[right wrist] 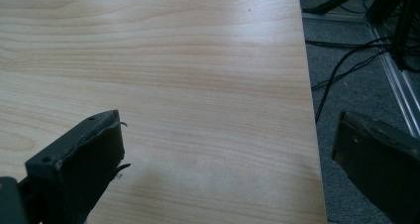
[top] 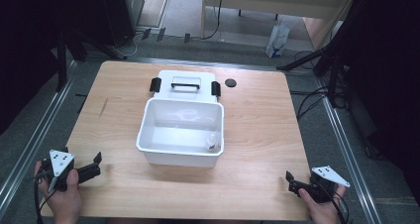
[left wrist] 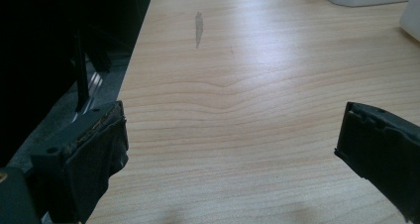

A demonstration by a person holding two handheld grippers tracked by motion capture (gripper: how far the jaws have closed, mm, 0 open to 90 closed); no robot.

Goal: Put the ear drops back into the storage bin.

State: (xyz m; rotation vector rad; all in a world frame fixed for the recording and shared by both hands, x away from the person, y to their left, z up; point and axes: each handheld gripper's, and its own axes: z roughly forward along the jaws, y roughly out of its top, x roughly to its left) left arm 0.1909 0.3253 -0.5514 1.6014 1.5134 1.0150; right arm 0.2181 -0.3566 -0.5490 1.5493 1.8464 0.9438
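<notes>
The table [top: 257, 135] is pale, smooth, matt wood grain; the white bin [top: 181, 157] looks like glossy plastic; gripper pads [left wrist: 94, 154] are rough black.

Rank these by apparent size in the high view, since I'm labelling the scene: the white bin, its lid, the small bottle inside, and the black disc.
1. White bin
2. Lid, partly hidden behind the bin
3. Small bottle and black disc: too alike to rank.

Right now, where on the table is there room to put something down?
Bare wood lies left of the bin, right of it to the table edge, and in front, between the grippers. Behind the bin it is crowded: the lid and a black disc.
</notes>
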